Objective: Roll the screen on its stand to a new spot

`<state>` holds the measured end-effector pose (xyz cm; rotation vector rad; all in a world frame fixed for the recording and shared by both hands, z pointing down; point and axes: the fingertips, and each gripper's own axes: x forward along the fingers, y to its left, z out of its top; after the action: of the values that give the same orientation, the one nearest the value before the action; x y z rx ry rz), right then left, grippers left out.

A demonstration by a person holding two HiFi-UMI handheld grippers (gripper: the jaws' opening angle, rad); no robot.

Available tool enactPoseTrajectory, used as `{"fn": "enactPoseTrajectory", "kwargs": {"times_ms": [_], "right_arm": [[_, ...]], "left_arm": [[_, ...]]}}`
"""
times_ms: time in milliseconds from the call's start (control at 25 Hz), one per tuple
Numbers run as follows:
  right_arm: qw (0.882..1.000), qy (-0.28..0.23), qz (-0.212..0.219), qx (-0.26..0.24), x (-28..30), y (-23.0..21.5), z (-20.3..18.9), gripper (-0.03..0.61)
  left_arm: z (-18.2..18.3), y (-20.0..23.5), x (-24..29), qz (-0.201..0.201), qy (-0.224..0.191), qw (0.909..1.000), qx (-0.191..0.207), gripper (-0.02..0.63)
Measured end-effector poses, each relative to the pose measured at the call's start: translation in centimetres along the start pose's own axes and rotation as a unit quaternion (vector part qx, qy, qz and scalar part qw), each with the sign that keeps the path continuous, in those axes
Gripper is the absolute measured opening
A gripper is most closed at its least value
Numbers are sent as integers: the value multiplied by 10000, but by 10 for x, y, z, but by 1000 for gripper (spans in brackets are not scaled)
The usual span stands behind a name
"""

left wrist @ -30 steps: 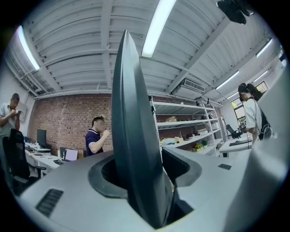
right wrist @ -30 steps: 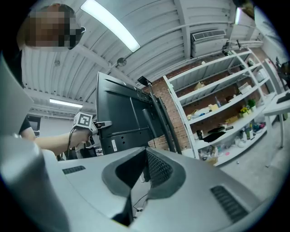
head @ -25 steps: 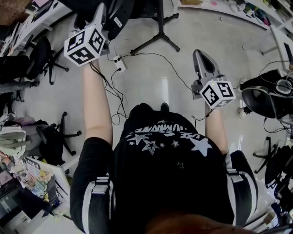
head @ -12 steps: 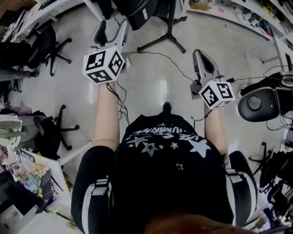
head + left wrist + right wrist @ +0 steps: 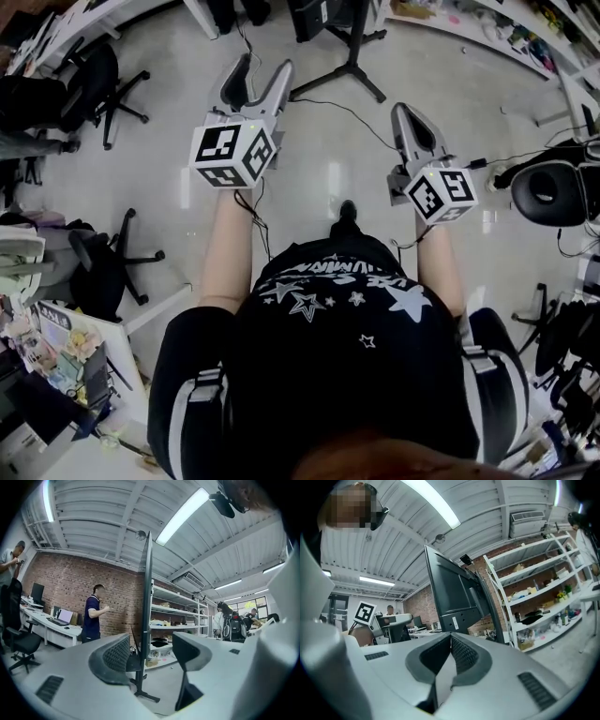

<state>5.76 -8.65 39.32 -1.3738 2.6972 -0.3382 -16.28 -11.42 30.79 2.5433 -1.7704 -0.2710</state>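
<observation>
Reach step: short of the screen [image 5: 148, 597], my left tongs [image 5: 258, 73] gape empty, my right tongs [image 5: 409, 120] sit closed on nothing; next, a firm hold on its stand [image 5: 139, 680].

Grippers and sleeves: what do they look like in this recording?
Left gripper and right gripper: pale grey, with dark ribbed pads, each carrying a white cube of black square markers. Short black sleeves with white stripes.
</observation>
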Motion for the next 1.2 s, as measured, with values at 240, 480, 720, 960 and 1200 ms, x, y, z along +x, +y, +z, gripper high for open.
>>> {"fn": "enactPoseTrajectory", "kwargs": {"times_ms": [240,480,720,960,1200], "right_arm": [[9999,78,-76,-90,-11,25,-9,8],[9997,199,-104,-45,-29,48,-23,8],[9993,320,-178,89,-55,61,-39,8],[9991,372,-206,-64,-76,69,-41,7],[9987,412,-235,-165,-91,72,-39,8]], "left_arm": [[-6,-24,-36,-493,89,9986,-159,301],[-11,-33,-68,-534,144,9979,-329,258],[-32,-40,-96,-576,484,9958,-522,182],[-37,-54,-110,-664,516,9950,-541,50],[-44,-69,-117,-790,627,9929,-637,12]]}}
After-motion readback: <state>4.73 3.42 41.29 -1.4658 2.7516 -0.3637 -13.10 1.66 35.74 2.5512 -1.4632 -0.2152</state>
